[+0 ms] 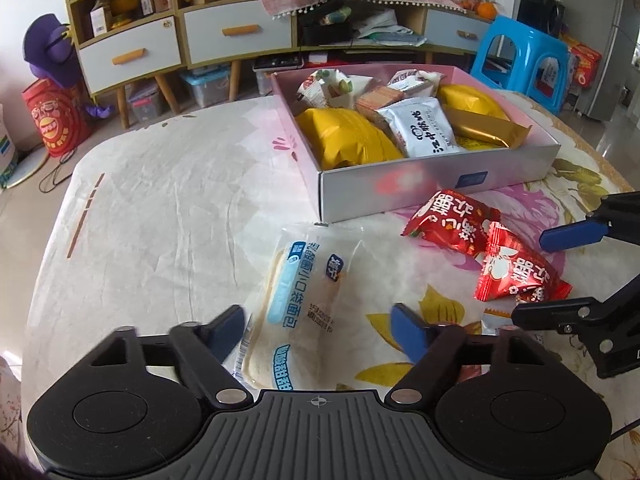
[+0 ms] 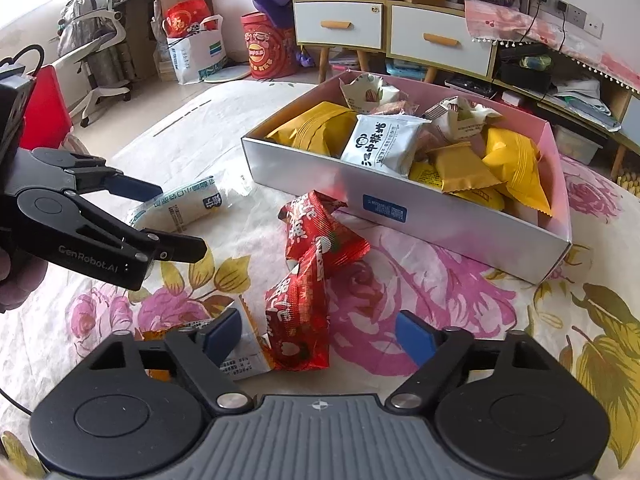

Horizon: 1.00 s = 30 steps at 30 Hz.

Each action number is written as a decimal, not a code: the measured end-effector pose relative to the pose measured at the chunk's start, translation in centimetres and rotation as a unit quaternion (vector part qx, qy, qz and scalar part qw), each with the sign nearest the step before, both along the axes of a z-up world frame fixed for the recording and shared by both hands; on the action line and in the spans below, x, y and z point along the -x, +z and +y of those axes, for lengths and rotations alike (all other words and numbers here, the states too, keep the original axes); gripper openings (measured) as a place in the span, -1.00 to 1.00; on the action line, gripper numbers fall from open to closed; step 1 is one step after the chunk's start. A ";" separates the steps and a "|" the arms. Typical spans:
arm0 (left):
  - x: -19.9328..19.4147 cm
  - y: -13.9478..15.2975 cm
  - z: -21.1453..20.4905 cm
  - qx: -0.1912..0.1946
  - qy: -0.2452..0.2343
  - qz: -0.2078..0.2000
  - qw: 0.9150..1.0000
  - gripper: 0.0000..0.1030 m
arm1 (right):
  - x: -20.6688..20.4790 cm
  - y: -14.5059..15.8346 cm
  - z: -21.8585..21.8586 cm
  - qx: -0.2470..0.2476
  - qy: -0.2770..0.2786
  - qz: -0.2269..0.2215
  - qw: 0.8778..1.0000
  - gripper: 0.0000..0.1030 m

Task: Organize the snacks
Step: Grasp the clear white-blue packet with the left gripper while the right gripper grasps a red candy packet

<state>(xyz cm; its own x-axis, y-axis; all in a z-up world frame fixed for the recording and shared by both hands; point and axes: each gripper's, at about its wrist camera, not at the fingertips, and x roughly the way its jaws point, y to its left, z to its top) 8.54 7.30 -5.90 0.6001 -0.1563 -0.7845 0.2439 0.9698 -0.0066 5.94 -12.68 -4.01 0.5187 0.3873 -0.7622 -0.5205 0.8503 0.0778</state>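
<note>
A white-and-blue bread packet [image 1: 304, 300] lies on the flowered cloth between the fingers of my left gripper [image 1: 318, 332], which stands open around it, pads off the wrapper. Two red snack packets [image 1: 448, 220] lie to its right near the box. My right gripper [image 2: 320, 334] is open astride the nearer red packet [image 2: 298, 320], not pressing it; the other red packet [image 2: 312, 224] lies beyond. The silver-and-pink box [image 2: 440, 224] holds yellow, gold and white snack packs. From the right wrist view, the left gripper [image 2: 176, 220] straddles the bread packet [image 2: 184, 204].
A small orange-and-white packet [image 2: 240, 356] lies partly under the right gripper's left finger. The box [image 1: 400, 188] sits at the table's far side. Beyond the table edge are a drawer cabinet [image 1: 132, 56], a blue stool [image 1: 520, 52] and a red bag [image 1: 52, 120].
</note>
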 end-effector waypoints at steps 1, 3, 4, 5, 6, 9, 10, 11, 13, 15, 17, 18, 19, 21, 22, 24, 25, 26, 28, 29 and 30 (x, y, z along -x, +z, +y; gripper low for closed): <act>0.0 0.0 0.0 0.000 0.003 0.001 1.000 0.33 | -0.1 0.0 0.0 0.000 0.000 0.001 1.000 0.31; -0.1 0.0 0.1 0.001 0.007 0.004 1.000 0.15 | -0.1 0.1 -0.1 0.000 -0.001 0.000 1.000 0.18; 0.0 0.0 0.2 0.002 0.008 0.006 1.000 0.11 | -0.1 0.1 -0.1 0.000 0.000 0.000 1.000 0.15; 0.0 0.0 0.2 0.004 0.010 0.007 1.000 0.05 | -0.1 0.1 -0.1 0.000 0.001 0.000 1.000 0.10; 0.0 0.1 0.2 0.004 0.011 0.007 1.000 -0.04 | -0.1 0.2 -0.1 -0.001 0.002 0.000 1.000 0.02; 0.0 0.2 0.2 0.006 0.013 0.009 1.000 -0.25 | 0.0 0.4 -0.1 -0.004 0.008 0.000 1.000 -0.22; 0.0 0.2 0.2 0.008 0.014 0.010 1.000 -0.29 | 0.1 0.5 0.0 -0.006 0.012 0.000 1.000 -0.28; 0.0 0.3 0.2 0.010 0.016 0.011 1.000 -0.34 | 0.1 0.6 0.0 -0.007 0.015 -0.001 1.000 -0.38; 0.1 0.4 0.2 0.013 0.022 0.014 1.000 -0.43 | 0.2 0.8 0.2 -0.007 0.023 -0.004 1.000 -0.54; 0.1 0.5 0.1 0.021 0.025 0.017 0.999 -0.52 | 0.4 1.0 0.4 -0.004 0.028 -0.004 1.000 -0.57; 0.1 0.6 0.0 0.026 0.027 0.020 0.999 -0.58 | 0.4 1.1 0.4 -0.002 0.030 -0.004 1.000 -0.58; 0.1 0.7 -0.1 0.028 0.026 0.021 0.999 -0.60 | 0.4 1.2 0.3 -0.003 0.029 -0.003 1.000 -0.58; 0.1 0.8 -0.1 0.028 0.025 0.021 0.999 -0.60 | 0.4 1.2 0.2 -0.004 0.029 -0.002 1.000 -0.58; 0.2 1.0 -0.2 0.030 0.025 0.022 0.999 -0.62 | 0.3 1.5 -0.1 -0.007 0.027 -0.005 1.000 -0.59; 0.2 1.0 -0.2 0.031 0.025 0.023 0.999 -0.63 | 0.3 1.7 -0.2 -0.010 0.024 -0.007 1.000 -0.59; 0.2 1.1 -0.1 0.035 0.028 0.025 0.999 -0.64 | 0.1 2.1 -0.7 -0.016 0.016 -0.012 1.000 -0.59; 0.1 1.1 0.0 0.037 0.030 0.027 0.999 -0.64 | 0.0 2.4 -0.9 -0.020 0.011 -0.013 1.000 -0.59; 0.1 1.2 0.1 0.040 0.034 0.028 0.998 -0.64 | -0.1 2.5 -1.1 -0.023 0.006 -0.015 1.000 -0.59; 0.1 1.4 0.4 0.047 0.040 0.030 0.998 -0.65 | -0.3 2.8 -1.5 -0.029 -0.002 -0.018 0.999 -0.59; 0.1 1.5 0.4 0.050 0.042 0.029 0.997 -0.65 | -0.3 2.9 -1.7 -0.031 -0.004 -0.019 0.999 -0.59; 0.2 1.7 0.5 0.053 0.043 0.028 0.997 -0.65 | -0.4 3.0 -1.8 -0.033 -0.007 -0.019 0.999 -0.59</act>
<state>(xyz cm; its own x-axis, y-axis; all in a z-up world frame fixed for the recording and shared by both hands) 8.37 7.81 -4.22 0.5708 -0.1887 -0.7991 0.1553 0.9805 -0.1206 6.32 -14.46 -1.04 0.5526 0.4286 -0.7147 -0.5128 0.8509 0.1138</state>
